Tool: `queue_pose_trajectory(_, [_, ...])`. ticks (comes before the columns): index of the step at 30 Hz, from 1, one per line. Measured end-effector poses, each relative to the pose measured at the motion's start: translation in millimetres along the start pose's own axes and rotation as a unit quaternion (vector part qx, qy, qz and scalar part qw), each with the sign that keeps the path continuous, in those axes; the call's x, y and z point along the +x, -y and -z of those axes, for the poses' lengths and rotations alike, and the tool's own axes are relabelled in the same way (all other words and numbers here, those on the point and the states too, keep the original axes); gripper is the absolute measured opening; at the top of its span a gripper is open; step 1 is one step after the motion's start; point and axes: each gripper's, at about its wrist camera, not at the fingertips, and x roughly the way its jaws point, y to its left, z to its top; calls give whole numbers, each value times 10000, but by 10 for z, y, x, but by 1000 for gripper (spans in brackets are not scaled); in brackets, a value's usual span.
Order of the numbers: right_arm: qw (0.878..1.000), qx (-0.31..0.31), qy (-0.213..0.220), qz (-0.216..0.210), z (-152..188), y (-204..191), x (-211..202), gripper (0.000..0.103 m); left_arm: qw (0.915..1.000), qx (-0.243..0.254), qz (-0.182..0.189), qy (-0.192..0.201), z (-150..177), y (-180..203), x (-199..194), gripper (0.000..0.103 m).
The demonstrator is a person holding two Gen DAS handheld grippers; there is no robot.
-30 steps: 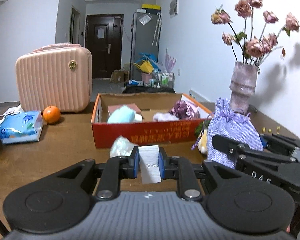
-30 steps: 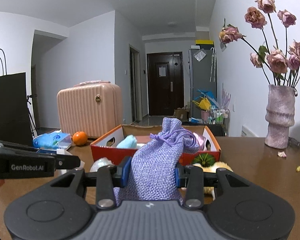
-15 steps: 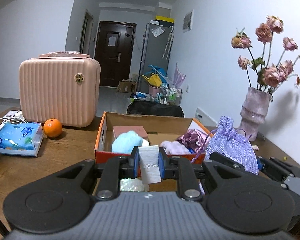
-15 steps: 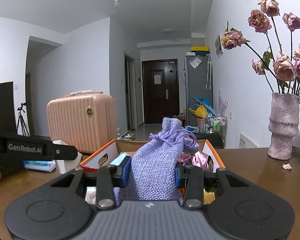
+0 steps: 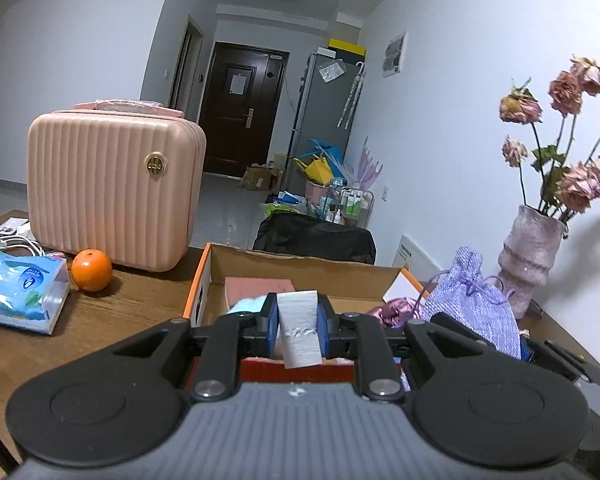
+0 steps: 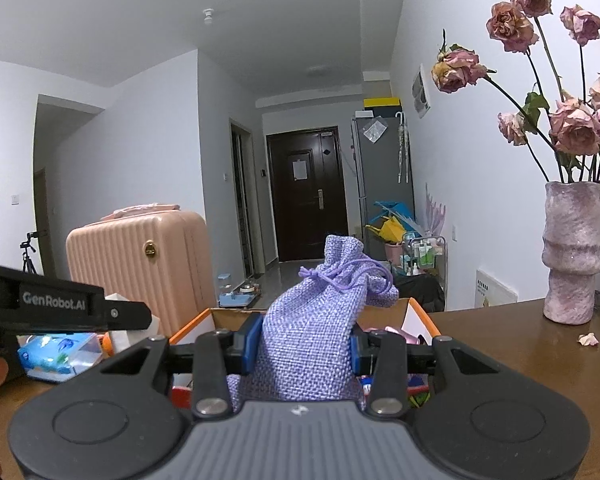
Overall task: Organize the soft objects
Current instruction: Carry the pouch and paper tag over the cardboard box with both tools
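Observation:
My left gripper (image 5: 298, 326) is shut on a white folded cloth pad (image 5: 299, 328) and holds it above the near wall of the orange cardboard box (image 5: 198, 300). My right gripper (image 6: 302, 344) is shut on a lilac drawstring pouch (image 6: 320, 320), also held above the box (image 6: 192, 322); the pouch also shows in the left wrist view (image 5: 474, 304). Inside the box lie a pale blue soft item (image 5: 246, 304), a pink block (image 5: 258, 286) and a purple satin bag (image 5: 398, 310). The left gripper's arm shows at the left of the right wrist view (image 6: 60, 306).
A pink ribbed case (image 5: 114, 188), an orange (image 5: 92, 270) and a blue tissue pack (image 5: 20, 290) stand left of the box on the brown table (image 5: 100, 320). A vase of dried roses (image 6: 574, 252) stands at the right by the wall.
Both grippers have risen and moved forward over the box, each still holding its item. The clear bag in front of the box has dropped out of sight.

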Motion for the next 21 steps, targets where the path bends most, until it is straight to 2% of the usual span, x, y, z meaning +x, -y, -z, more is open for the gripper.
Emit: queue_pose_trajectory(21, [9998, -20, -191, 48, -14, 28, 806, 40, 9996, -128, -219, -133, -185, -82, 785, 20])
